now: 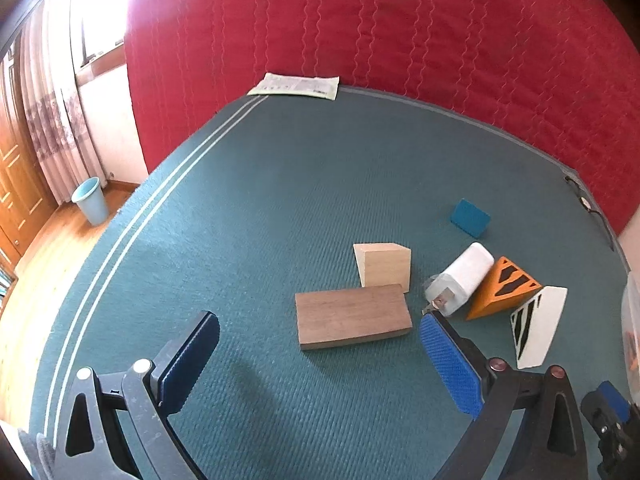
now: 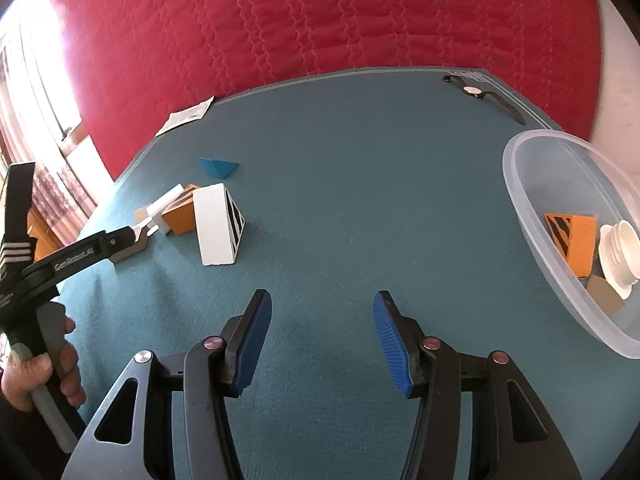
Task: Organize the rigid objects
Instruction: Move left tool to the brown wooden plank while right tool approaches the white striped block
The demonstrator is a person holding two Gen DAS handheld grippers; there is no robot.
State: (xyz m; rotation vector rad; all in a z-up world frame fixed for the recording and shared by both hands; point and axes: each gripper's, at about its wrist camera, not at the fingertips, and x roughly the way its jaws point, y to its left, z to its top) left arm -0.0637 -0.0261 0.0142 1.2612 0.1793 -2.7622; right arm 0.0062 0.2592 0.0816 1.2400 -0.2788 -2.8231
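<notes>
On the teal mat, the left wrist view shows a flat brown wooden slab (image 1: pixel 352 316), a pale wooden cube (image 1: pixel 384 266) behind it, a white cylinder (image 1: pixel 460 278), an orange striped wedge (image 1: pixel 500 288), a white striped wedge (image 1: pixel 538 326) and a blue block (image 1: pixel 470 218). My left gripper (image 1: pixel 320 332) is open, just short of the slab. My right gripper (image 2: pixel 322 312) is open and empty over bare mat. The white wedge (image 2: pixel 218 224), orange wedge (image 2: pixel 182 216) and blue block (image 2: pixel 218 167) lie to its far left. A clear plastic bowl (image 2: pixel 532 200) at the right holds an orange block (image 2: pixel 572 240), a white part (image 2: pixel 620 256) and a brown piece.
A red quilted cover (image 1: pixel 400 32) rises behind the mat. A paper sheet (image 1: pixel 296 86) lies at the mat's far edge and a wristwatch (image 2: pixel 480 94) at the far right corner. A blue bin (image 1: pixel 90 200) stands on the wooden floor at left.
</notes>
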